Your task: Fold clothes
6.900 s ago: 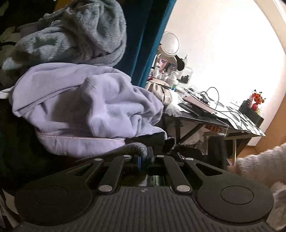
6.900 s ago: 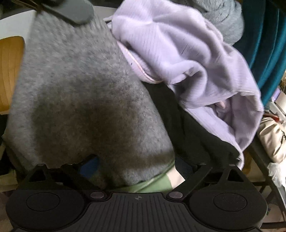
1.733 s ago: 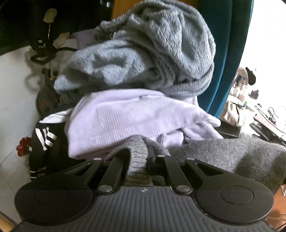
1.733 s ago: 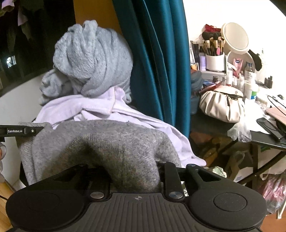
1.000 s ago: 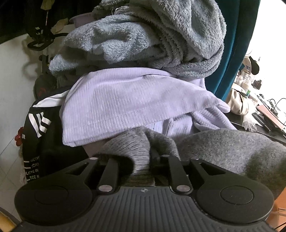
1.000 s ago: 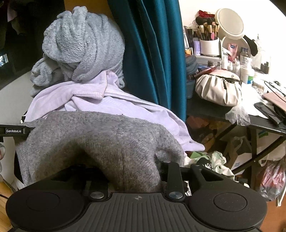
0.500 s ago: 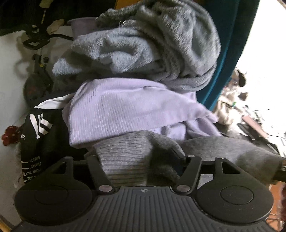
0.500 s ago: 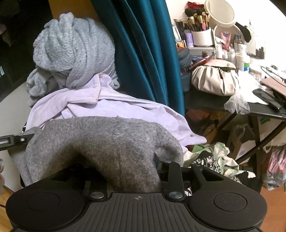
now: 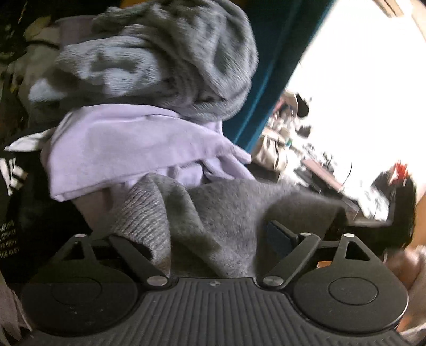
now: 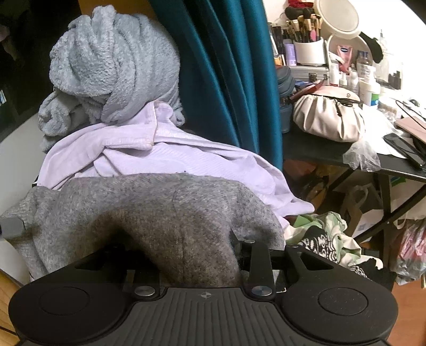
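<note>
The grey sweater point(image 10: 149, 218) drapes across both my grippers, in front of the lilac top point(image 10: 165, 157) heap. Left gripper point(image 9: 213, 239) jaws are spread apart; right gripper point(image 10: 183, 255) jaws clamp its knit. One-sided hold could let it slump and bunch.

Curtain: deep teal fabric curtain point(image 10: 234, 79) hanging centre.
Pouch: cream gathered pouch point(image 10: 328, 121) lying right of curtain.
Mirror: round white mirror point(image 10: 336, 17) standing above pouch.
</note>
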The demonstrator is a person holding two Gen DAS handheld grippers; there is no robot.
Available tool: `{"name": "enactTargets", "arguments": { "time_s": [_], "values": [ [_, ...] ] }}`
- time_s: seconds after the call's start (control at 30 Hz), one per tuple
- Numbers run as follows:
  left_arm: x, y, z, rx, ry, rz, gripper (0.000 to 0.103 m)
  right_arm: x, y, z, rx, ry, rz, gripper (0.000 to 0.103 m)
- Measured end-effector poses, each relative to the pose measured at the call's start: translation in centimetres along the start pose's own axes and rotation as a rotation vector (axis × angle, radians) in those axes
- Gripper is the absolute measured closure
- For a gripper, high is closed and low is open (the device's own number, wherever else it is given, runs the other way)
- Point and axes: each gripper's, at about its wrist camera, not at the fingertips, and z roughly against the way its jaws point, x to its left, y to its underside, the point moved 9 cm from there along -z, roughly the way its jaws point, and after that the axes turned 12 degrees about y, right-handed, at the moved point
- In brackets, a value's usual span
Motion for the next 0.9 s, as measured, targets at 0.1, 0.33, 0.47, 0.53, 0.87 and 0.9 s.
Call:
{"name": "enactTargets", "arguments": {
  "time_s": [0.1,0.33,0.47,0.53,0.87,0.9],
  "values": [
    [-0.5,0.6,-1.5,0.048,-0.037,-0.073,0.016,0.4,0.0,-0.1,0.001,0.003,0.014,0.074],
    [-1.3,1.5,-3.4,0.135,-0.180,-0.247,0.072,0.9,0.2,-0.1,0.002,-0.004,0.032,0.074],
    [-2.4,-0.4,-0.6,0.072,-0.114,-0.267,0.082,1.7,0.6,0.2,-0.027,0.003,0.106,0.067],
    [-2.1,-2.4,1.9,-0.019,-0.103,-0.215,0.083,2.0,0.9,0.5,-0.055,0.018,0.168,0.056],
    [-1.4,-11.3,9.4,-0.365,-0.207,-0.163,0.084,4.3,3.8,1.2,-0.120,-0.043,0.377,0.011],
    [-0.7,-11.7,9.6,-0.373,-0.221,-0.144,0.084,4.5,3.9,1.1,-0.121,-0.044,0.387,0.011]
  ]
}}
